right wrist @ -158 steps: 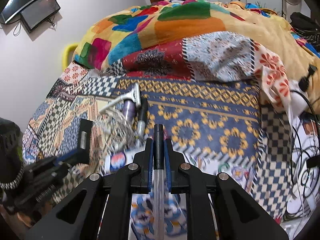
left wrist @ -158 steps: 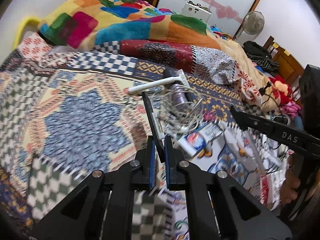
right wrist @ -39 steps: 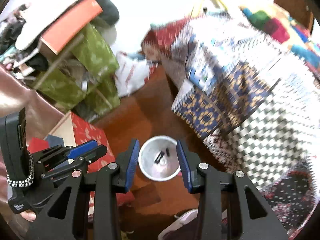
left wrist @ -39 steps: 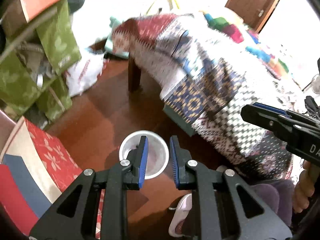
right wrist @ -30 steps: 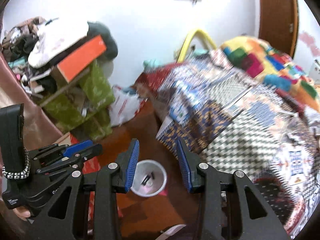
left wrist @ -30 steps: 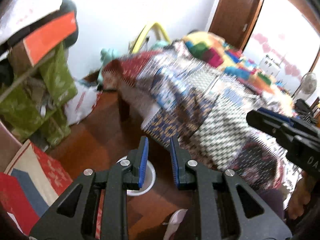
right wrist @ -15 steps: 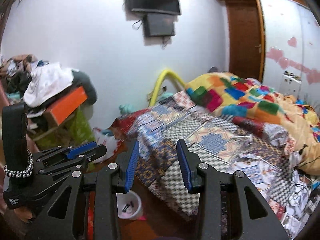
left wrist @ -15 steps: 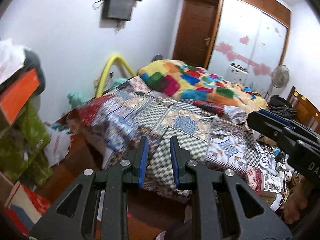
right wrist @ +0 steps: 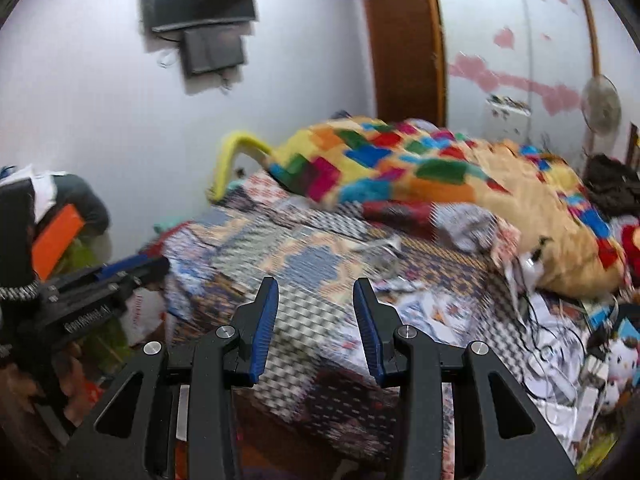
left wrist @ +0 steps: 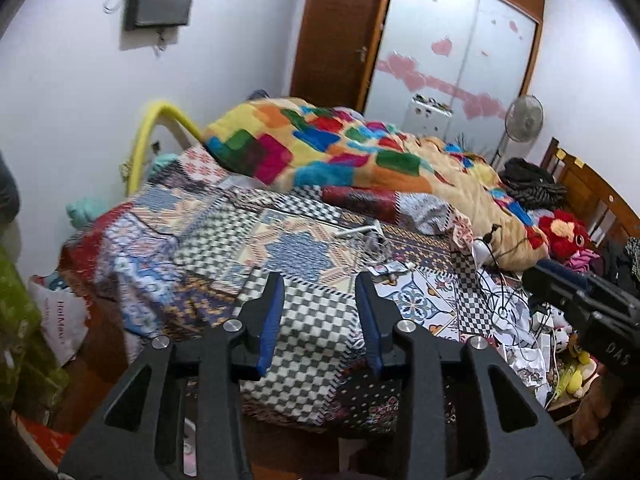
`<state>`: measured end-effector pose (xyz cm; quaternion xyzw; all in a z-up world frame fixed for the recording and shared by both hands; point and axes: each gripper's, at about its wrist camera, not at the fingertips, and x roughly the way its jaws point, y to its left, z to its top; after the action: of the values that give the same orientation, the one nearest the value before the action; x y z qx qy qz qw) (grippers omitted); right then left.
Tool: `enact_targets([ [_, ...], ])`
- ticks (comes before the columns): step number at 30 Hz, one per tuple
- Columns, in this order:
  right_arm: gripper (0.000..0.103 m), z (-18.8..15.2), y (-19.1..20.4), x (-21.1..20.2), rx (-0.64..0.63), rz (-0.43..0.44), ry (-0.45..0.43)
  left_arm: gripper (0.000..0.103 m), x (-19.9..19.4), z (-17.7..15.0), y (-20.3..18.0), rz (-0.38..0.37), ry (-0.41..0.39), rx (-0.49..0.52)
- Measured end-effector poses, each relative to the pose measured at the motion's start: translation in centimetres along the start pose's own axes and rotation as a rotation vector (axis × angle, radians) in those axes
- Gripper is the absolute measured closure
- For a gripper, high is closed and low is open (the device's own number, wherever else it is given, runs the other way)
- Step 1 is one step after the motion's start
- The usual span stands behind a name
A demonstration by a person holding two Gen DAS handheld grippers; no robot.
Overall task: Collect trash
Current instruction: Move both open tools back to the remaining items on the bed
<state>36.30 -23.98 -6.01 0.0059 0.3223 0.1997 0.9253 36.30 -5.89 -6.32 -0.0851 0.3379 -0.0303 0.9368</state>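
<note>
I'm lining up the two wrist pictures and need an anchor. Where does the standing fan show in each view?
Left wrist: the standing fan is at upper right, before the white wardrobe doors, past the bed's far corner.
Right wrist: the standing fan sits near the right edge, blurred, before the same doors.
Shared landmark: the colourful patchwork blanket, left of and below the fan in both.

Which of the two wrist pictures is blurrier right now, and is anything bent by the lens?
Right wrist view: motion blur smears the patchwork bedspread and colourful blanket. Left wrist view: sharper, only the near bedspread soft. Both: fisheye bows the wardrobe doors and darkens the corners.
</note>
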Motion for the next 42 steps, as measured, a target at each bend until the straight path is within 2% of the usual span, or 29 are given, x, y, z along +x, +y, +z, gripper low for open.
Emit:
enact_targets([
  [4,0.067,-0.6,-3.9,2.6,0.047,-0.057,0.057,0.065,4.5,0.3,-1.2,-0.041,0.066,0.008],
  [10,0.067,-1.3,-7.7,6.4,0.102,-0.089,0.131,0.065,11.7,0.2,-2.9,-0.077,0.164,0.055],
  [19,0.067,-2.0,-11.9,15.4,0.206,-0.053,0.253,0.066,21.0,-0.8,-3.5,-0.100,0.270,0.086],
  [27,0.068,-2.1,-15.2,23.4,0.236,-0.118,0.316,0.066,25.0,-2.1,-2.7,-0.107,0.306,0.099],
  [32,0.068,-2.3,-15.6,26.3,0.196,-0.130,0.334,0.065,27.0,-2.8,-1.9,-0.112,0.333,0.084],
  [35,0.068,-2.4,-15.5,27.1,0.178,-0.141,0.339,0.066,28.1,-3.1,-1.8,-0.112,0.349,0.081],
  [38,0.081,-2.4,-15.8,27.0,0.184,-0.089,0.325,0.066,29.1,-3.2,-2.3,-0.132,0.362,0.087],
  [42,0.082,-2.8,-15.7,26.5,0.190,-0.075,0.311,0.066,30.5,-2.8,-3.4,-0.153,0.368,0.096],
])
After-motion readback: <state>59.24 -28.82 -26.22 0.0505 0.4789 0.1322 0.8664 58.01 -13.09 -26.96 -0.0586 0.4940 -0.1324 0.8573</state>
